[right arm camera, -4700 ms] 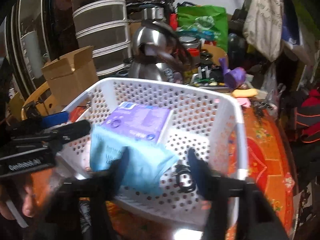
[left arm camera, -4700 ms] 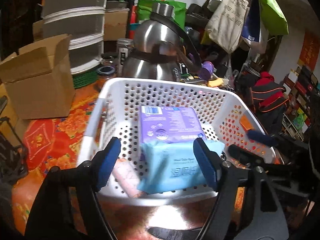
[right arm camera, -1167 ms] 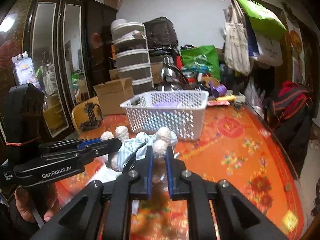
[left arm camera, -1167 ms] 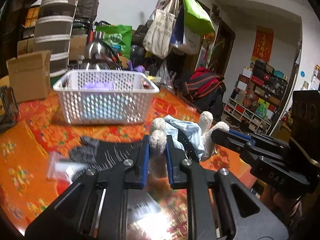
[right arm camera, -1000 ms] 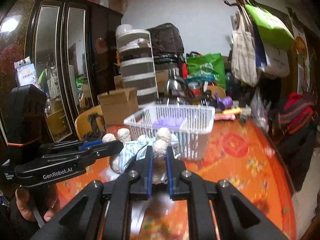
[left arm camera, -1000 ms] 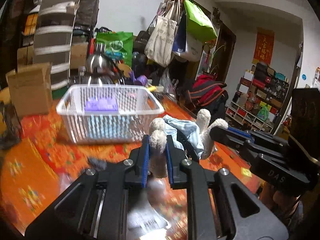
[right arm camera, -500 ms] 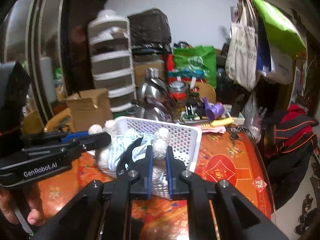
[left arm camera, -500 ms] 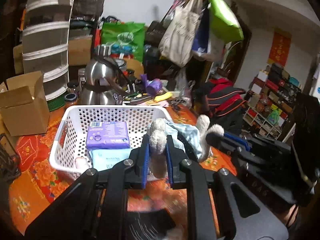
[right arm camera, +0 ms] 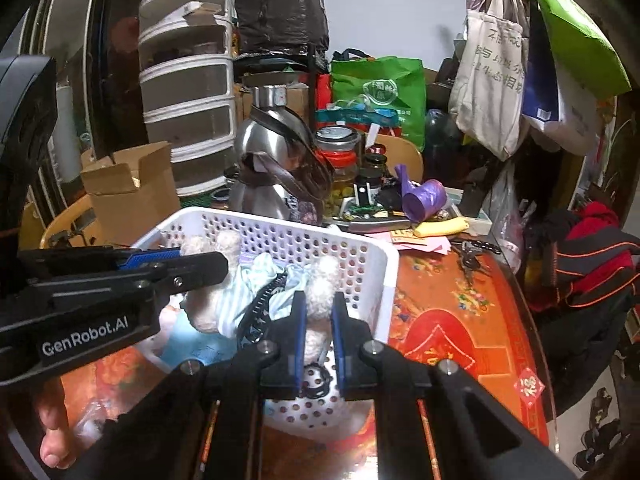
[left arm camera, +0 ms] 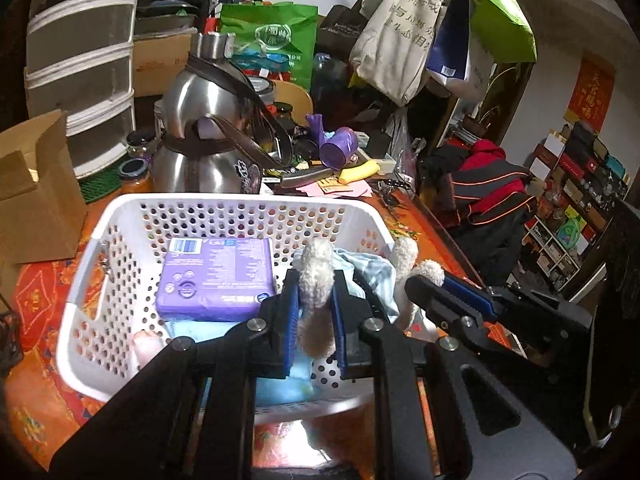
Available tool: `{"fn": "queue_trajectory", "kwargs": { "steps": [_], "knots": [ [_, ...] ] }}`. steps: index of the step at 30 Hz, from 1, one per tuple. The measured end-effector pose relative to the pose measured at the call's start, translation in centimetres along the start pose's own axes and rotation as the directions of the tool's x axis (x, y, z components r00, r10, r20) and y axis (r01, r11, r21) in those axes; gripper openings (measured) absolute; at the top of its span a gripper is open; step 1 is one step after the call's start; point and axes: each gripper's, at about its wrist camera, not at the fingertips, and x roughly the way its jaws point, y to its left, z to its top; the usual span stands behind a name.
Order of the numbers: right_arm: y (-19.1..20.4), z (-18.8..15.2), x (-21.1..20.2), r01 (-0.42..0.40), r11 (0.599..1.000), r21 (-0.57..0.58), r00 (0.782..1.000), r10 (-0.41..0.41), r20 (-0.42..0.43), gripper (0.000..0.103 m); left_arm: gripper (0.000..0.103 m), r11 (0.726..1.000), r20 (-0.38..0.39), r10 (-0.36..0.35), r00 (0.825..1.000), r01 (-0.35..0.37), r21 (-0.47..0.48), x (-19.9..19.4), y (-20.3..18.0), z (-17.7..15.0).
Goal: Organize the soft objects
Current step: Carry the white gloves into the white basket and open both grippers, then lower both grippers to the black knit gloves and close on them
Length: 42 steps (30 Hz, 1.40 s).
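A plush toy [left arm camera: 320, 276] with cream woolly limbs and a pale blue striped shirt [right arm camera: 256, 284] hangs between both grippers over the white perforated basket [left arm camera: 224, 204]. My left gripper [left arm camera: 314, 300] is shut on one woolly limb. My right gripper [right arm camera: 318, 312] is shut on another limb [right arm camera: 320, 284], over the basket's right part. A purple pack [left arm camera: 216, 276] lies in the basket on a light blue pack [left arm camera: 280, 388], with a pink item [left arm camera: 148, 346] at the near left. A black cord [right arm camera: 260, 312] dangles from the toy.
A steel kettle [left arm camera: 208, 136] with a brown strap stands behind the basket [right arm camera: 384, 280], a cardboard box [left arm camera: 32, 188] to its left, stacked drawers [right arm camera: 188, 88] beyond. A purple cup [left arm camera: 338, 146], keys [right arm camera: 470, 258] and papers lie on the orange patterned table [right arm camera: 448, 320]. Bags hang at the upper right.
Both grippers have carried the plush toy forward across the table; it now hangs over the basket, which looks much nearer and is seen from above.
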Motion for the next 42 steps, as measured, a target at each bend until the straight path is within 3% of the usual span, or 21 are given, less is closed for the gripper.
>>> {"fn": "queue_trajectory", "kwargs": {
  "steps": [6,10,13,14,15,22,25,33,38,42],
  "knots": [
    [0.1,-0.5,1.3,0.022,0.999,-0.027,1.0,-0.023,-0.016,0.011,0.016,0.999,-0.033,0.028,0.999,-0.03,-0.046,2.4,1.1,-0.9],
    [-0.1,-1.1,1.4,0.016,1.0,-0.015,0.999,-0.017,-0.036,0.019,0.046,0.996,-0.025,0.052,0.998,-0.054,-0.076,2.1,2.8,-1.6],
    [-0.4,-1.2,1.2,0.028,1.0,0.0,0.999,-0.028,-0.04,0.05,0.061,0.994,-0.007,0.042,0.999,-0.042,-0.097,1.4,4.2,-2.1],
    [-0.6,-1.2,0.9,0.031,0.999,0.008,0.999,-0.03,-0.032,0.066,0.062,0.994,-0.007,0.037,0.999,-0.037,-0.102,1.2,4.6,-2.3],
    [-0.7,-1.2,0.6,0.036,0.999,0.02,0.999,-0.036,-0.019,0.071,0.062,0.994,-0.008,0.036,0.999,-0.037,-0.103,1.0,4.9,-2.5],
    [-0.8,-1.3,-1.5,0.008,0.999,0.05,1.0,-0.009,0.014,0.076,0.068,0.993,0.018,0.035,0.999,-0.033,-0.117,-1.7,6.4,-4.7],
    [-0.7,-1.7,-2.0,-0.028,0.997,0.07,1.0,0.027,0.012,0.078,0.072,0.992,0.022,0.07,0.997,-0.067,-0.108,-3.0,6.5,-5.6],
    [0.2,-3.0,-2.3,-0.052,0.995,0.085,0.999,0.053,-0.01,0.078,0.073,0.993,0.004,0.09,0.996,-0.09,-0.075,-5.9,6.8,-7.5],
    [0.4,-5.1,-4.8,-0.104,0.987,0.121,0.995,0.103,0.008,0.08,0.073,0.992,0.005,0.123,0.992,-0.122,-0.04,-9.5,6.8,-11.2],
    [0.8,-9.0,-7.0,-0.107,0.984,0.142,0.994,0.109,-0.008,0.085,0.077,0.993,0.001,0.113,0.994,-0.113,-0.03,-12.4,7.4,-15.8]
  ]
}}
